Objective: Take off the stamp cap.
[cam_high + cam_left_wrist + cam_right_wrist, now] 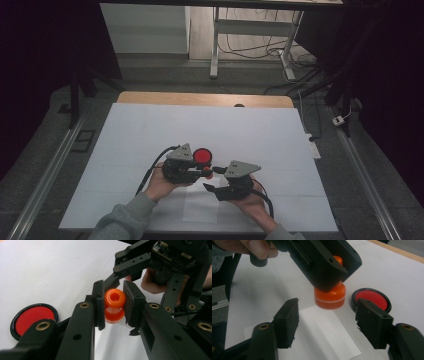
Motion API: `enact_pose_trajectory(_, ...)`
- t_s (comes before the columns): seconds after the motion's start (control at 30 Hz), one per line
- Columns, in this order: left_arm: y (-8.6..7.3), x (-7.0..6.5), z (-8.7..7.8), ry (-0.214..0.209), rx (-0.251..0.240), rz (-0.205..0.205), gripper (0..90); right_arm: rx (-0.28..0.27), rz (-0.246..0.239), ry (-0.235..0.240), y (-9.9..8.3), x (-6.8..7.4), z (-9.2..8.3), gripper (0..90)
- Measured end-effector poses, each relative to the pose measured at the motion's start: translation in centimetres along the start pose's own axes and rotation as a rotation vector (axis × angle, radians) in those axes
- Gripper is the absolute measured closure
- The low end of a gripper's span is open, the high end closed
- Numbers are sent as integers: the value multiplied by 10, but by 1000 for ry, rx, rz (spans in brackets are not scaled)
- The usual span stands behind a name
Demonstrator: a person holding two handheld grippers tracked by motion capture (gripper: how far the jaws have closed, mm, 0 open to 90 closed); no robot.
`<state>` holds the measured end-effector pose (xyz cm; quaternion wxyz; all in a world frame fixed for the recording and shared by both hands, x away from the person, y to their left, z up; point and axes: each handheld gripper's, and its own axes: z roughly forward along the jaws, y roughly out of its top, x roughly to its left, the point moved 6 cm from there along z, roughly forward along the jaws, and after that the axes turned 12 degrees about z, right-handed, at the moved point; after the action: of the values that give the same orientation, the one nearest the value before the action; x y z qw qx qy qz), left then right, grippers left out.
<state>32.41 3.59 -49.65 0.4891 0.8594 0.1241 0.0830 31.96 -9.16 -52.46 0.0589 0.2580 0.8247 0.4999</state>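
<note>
An orange spool-shaped plastic piece stands on its wide base just above a white paper sheet. My left gripper is shut on its narrow upper part, one pad on each side. My right gripper is held just to the right of it, open, its jaws pointing at the piece from a short way off with nothing between them. A round red disc with a black rim lies flat on the table just behind the piece.
The work surface is a large white board on a wooden table whose far edge shows. Beyond it are a desk frame and cables on the floor. Metal rails run along both sides.
</note>
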Motion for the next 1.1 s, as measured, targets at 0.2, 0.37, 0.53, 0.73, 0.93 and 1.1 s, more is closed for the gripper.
enact_pose_trajectory(0.2,0,0,-1,1,1,1,721,-1,14,-13,2,-1,3,439)
enact_pose_trajectory(0.37,0,0,-1,0,1,2,721,-6,17,-11,3,0,5,483)
enact_pose_trajectory(0.53,0,-1,0,-2,2,3,721,3,20,-5,3,0,6,537)
enact_pose_trajectory(0.73,0,0,0,-1,3,5,721,-2,25,4,3,0,6,588)
enact_pose_trajectory(0.93,0,0,0,-1,0,6,722,-7,29,6,3,-1,5,629)
enact_pose_trajectory(1.1,0,0,-1,-1,0,6,721,-6,28,6,3,-1,5,635)
